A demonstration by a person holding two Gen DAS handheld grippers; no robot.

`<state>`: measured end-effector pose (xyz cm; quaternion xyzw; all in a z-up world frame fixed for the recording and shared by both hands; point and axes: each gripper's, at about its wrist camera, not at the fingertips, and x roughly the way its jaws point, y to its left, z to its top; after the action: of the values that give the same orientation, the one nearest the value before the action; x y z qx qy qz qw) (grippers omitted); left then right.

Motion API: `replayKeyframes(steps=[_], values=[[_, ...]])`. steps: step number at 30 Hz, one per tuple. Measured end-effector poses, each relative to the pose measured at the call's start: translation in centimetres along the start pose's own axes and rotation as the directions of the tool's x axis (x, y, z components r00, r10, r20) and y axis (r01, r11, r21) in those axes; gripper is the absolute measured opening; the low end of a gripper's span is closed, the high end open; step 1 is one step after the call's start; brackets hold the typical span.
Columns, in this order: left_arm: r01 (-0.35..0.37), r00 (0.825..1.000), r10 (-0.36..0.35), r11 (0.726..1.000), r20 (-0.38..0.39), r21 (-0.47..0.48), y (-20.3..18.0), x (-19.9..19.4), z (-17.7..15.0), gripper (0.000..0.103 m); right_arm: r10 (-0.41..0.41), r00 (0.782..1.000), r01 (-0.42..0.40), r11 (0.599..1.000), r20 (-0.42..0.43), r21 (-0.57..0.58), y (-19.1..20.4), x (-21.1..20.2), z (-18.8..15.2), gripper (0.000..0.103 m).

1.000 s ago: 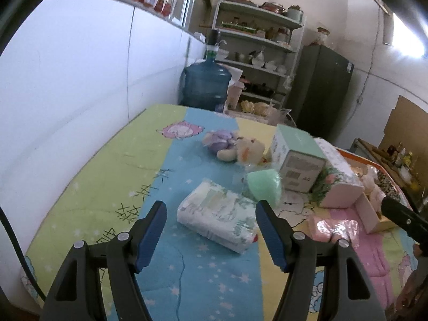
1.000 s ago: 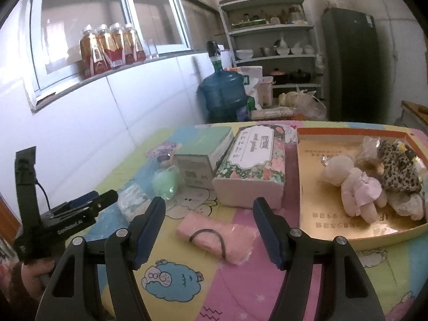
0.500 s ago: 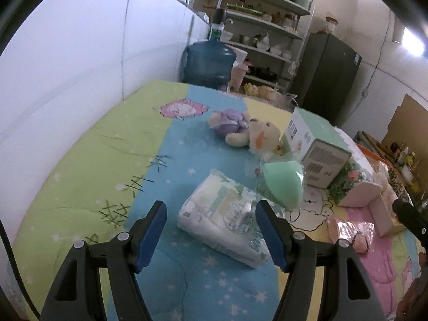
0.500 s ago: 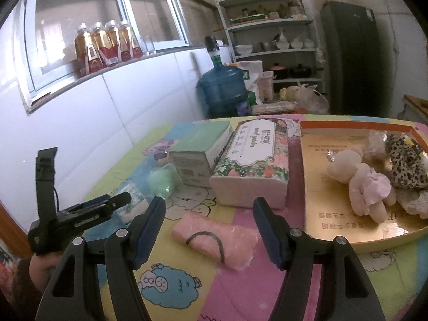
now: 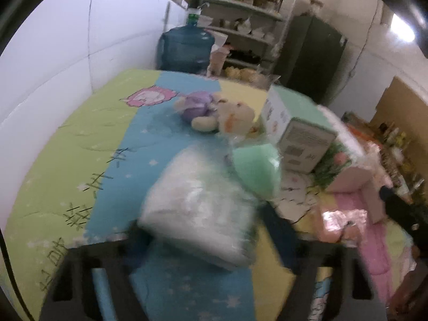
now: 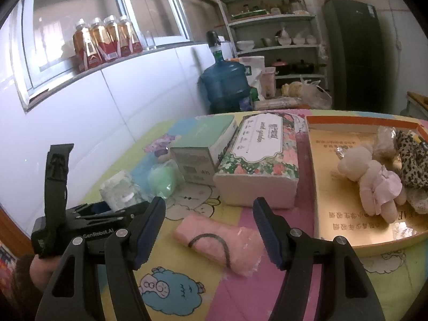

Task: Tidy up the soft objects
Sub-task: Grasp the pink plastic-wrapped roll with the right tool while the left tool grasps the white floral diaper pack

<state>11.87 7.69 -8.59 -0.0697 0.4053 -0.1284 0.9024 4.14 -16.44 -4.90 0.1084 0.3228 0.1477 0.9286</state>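
Note:
My left gripper (image 5: 203, 227) is open, its jaws either side of a white plastic-wrapped soft pack (image 5: 198, 206); the view is blurred, so contact is unclear. The pack also shows in the right wrist view (image 6: 120, 190), in front of the left gripper (image 6: 107, 212). A green soft bundle (image 5: 256, 168) lies just beyond it. A purple and cream plush toy (image 5: 214, 112) lies farther back. My right gripper (image 6: 208, 227) is open and empty above a pink wrapped bundle (image 6: 216, 243). A tray (image 6: 321, 123) on the right holds a pink teddy (image 6: 374, 179) and a leopard-print plush (image 6: 412, 160).
A mint box (image 6: 203, 147) and a floral tissue box (image 6: 259, 157) stand mid-table on the colourful cartoon cloth (image 5: 80, 160). A white tiled wall (image 5: 67, 40) runs along the left. A blue water jug (image 5: 187, 48), shelves (image 6: 270, 26) and a dark fridge (image 6: 353, 53) stand behind the table.
My left gripper has moved forward and down so the white pack now sits between its jaws. The right gripper has barely moved.

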Motion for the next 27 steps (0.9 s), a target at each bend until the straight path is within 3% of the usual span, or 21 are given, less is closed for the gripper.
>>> replayKeyframes(steps=[5, 12, 19, 23, 25, 27], values=[[0.03, 0.999, -0.03, 1.0, 0.024, -0.002, -0.4, -0.6, -0.3, 0.045, -0.012, 1.0, 0.012, 1.0, -0.005, -0.006, -0.4, -0.2, -0.1, 0.07], [0.033, 0.997, -0.034, 0.999, 0.075, 0.025, -1.0, -2.6, -0.6, 0.04, -0.01, 0.998, 0.008, 1.0, -0.066, -0.018, -0.9, 0.5, -0.8, 0.07], [0.014, 0.992, -0.024, 0.997, 0.122, 0.079, -1.9, -4.7, -0.4, 0.037, 0.032, 0.981, -0.068, 0.98, -0.19, -0.185, -0.3, 2.5, 0.0, 0.076], [0.031, 0.992, -0.041, 0.996, 0.123, 0.085, -2.1, -5.0, -0.3, 0.037, 0.091, 0.949, -0.191, 0.928, -0.303, -0.319, 0.3, 4.0, 0.8, 0.076], [0.036, 0.992, -0.046, 0.996, 0.121, 0.086, -2.1, -5.0, -0.4, 0.037, 0.08, 0.919, -0.249, 0.877, -0.387, -0.41, 0.8, 5.2, 0.5, 0.076], [0.04, 0.992, -0.05, 0.995, 0.12, 0.089, -2.2, -5.0, -0.5, 0.037, 0.051, 0.902, -0.267, 0.845, -0.428, -0.463, 1.2, 5.9, 0.1, 0.076]])
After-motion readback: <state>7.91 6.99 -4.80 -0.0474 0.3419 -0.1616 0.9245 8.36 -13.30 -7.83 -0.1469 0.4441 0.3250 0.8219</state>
